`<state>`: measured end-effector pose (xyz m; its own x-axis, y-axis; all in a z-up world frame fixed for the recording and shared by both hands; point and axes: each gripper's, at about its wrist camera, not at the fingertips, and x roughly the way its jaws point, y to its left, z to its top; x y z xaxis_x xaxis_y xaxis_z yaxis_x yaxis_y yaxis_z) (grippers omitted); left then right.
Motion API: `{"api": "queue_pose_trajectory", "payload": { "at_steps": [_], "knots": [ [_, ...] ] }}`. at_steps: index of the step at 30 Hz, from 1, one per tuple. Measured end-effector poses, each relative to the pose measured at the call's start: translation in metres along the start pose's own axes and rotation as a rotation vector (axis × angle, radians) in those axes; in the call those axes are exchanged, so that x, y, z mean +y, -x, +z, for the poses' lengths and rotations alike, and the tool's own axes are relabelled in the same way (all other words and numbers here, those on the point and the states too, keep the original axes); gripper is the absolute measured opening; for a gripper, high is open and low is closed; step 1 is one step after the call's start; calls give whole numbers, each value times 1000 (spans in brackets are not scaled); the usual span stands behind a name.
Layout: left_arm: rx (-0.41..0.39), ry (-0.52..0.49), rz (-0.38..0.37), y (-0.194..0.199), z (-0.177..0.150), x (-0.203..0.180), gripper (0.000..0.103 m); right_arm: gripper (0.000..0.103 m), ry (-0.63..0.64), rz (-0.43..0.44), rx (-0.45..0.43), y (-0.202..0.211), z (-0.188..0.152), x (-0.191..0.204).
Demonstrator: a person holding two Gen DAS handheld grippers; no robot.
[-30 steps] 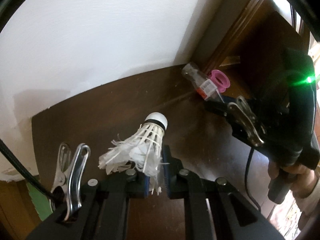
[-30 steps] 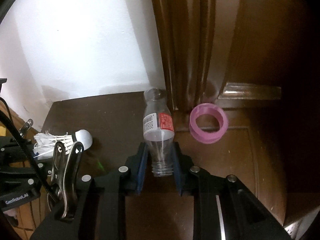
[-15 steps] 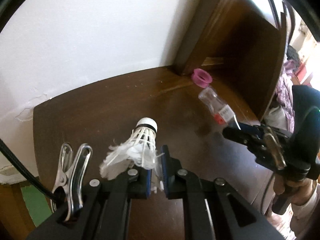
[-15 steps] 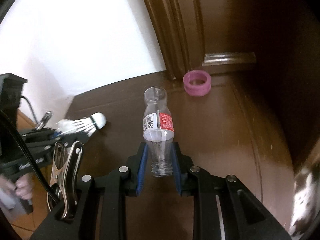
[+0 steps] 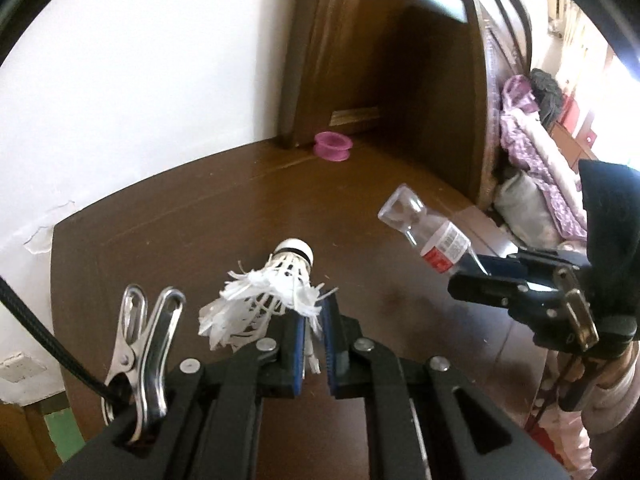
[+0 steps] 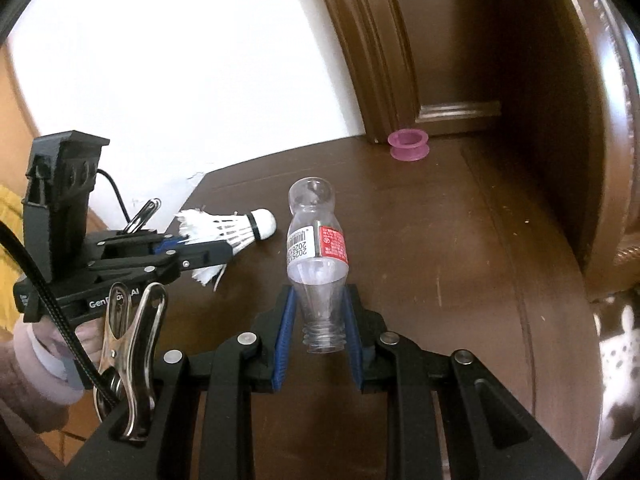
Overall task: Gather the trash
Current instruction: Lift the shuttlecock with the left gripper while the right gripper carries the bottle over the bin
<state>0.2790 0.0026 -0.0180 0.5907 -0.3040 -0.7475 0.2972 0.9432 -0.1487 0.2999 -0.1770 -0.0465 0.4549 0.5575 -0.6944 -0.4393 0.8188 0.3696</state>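
Left gripper (image 5: 312, 322) is clamped on the frayed white feathers of a shuttlecock (image 5: 276, 284), its blue pads nearly together on the skirt – the cork tip points away from the camera, above the dark wooden tabletop (image 5: 180, 216). Right gripper (image 6: 320, 316) is clamped on the neck end of a clear plastic bottle (image 6: 316, 240), uncapped, with a red and white label around its middle; the bottle's base points away from the fingers, clear of the wood. From the right wrist view the two held things sit just beside each other, not touching. Well apart from both, a pink spool (image 6: 408, 145) lies on the tabletop at the foot of a brown wooden door frame (image 6: 372, 60) – near the white wall (image 6: 180, 60)
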Motion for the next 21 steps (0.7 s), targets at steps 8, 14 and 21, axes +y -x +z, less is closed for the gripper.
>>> {"api": "queue_pose_trajectory", "payload": {
  "at_steps": [8,14,21],
  "knots": [
    [-44,34,1,49,-37,-22,5,25,74,-65,-76,48,-37,37],
    [-43,24,28,92,-55,-41,4,25,64,-93,-78,86,-66,70],
    [-47,-22,-6,137,-79,-65,4,25,0,-126,-118,130,-102,92]
  ]
}}
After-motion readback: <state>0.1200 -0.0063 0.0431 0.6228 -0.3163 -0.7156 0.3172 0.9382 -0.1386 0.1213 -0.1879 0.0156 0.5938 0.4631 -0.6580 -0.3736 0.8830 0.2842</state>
